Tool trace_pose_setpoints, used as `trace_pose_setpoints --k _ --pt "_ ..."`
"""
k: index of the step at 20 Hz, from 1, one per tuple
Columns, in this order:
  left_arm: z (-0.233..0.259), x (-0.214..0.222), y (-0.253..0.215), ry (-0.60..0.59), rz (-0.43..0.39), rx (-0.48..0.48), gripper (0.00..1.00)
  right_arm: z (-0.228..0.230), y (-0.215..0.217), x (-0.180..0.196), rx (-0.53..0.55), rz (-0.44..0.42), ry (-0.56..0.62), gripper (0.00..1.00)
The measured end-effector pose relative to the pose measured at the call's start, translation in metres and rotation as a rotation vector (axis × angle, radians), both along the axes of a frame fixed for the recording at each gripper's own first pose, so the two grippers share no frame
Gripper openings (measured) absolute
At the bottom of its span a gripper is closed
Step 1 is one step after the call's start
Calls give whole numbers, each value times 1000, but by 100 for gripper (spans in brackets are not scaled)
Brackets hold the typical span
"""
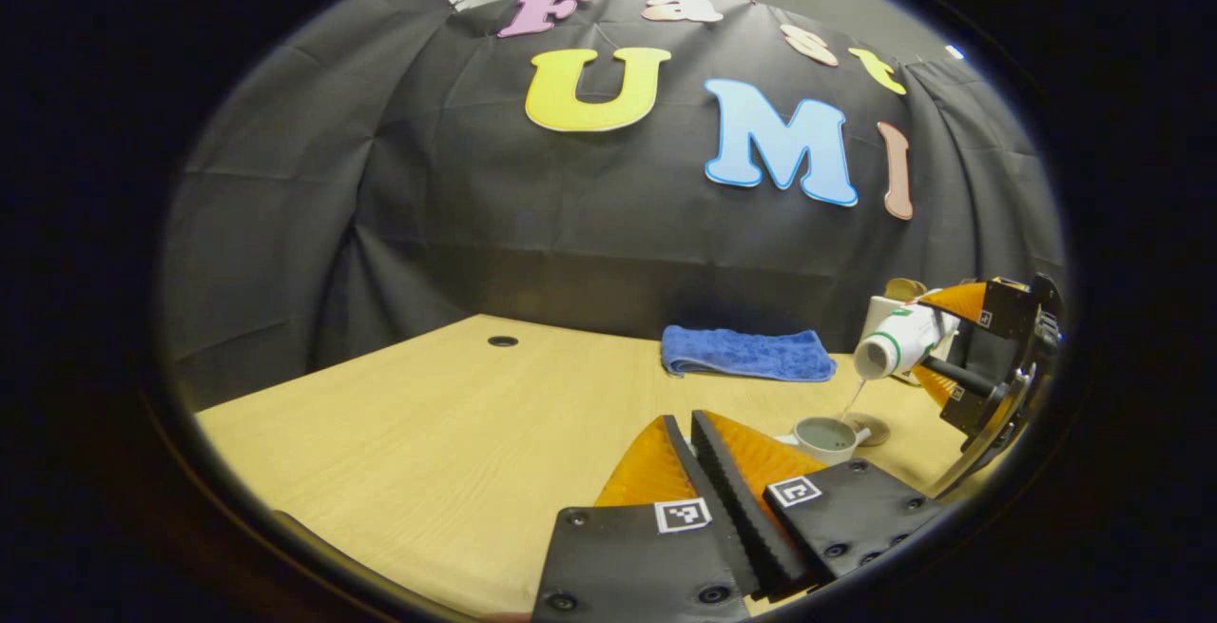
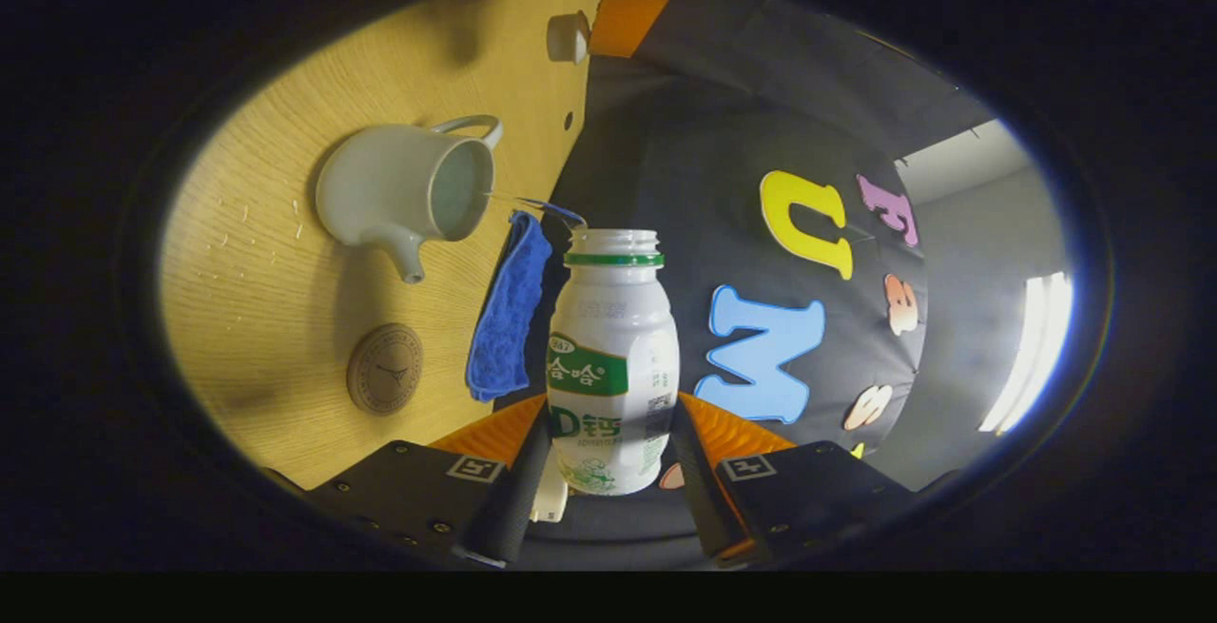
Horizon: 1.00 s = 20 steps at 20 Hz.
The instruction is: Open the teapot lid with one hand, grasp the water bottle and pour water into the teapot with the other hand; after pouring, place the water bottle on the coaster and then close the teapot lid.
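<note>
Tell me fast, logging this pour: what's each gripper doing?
Left gripper: closed; whether it holds anything cannot be told.
Right gripper: closed on the water bottle, tipped over the teapot.

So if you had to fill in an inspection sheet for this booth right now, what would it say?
Surface: wooden table with a small round hole; pale specks beside the pot, perhaps drops.
Job's things: bottle tipped, thin stream of water falling into the open teapot; lid off; coaster bare.
Clutter: folded blue cloth.
Grippers: right gripper clamps the bottle; left gripper fingers close together, hold on lid unclear.
Cables: nothing seen.
Surroundings: black cloth wall, bright light.
</note>
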<state>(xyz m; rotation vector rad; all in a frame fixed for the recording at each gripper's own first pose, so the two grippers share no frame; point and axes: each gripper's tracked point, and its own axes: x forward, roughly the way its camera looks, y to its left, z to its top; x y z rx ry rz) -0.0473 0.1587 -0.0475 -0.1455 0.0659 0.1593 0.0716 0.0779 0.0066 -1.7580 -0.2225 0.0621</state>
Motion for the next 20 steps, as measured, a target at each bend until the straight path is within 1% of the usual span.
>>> trace_pose_setpoints --k 20 --pt "-4 0 -1 7 -9 -4 9 9 -1 1 -53 10 -42 67"
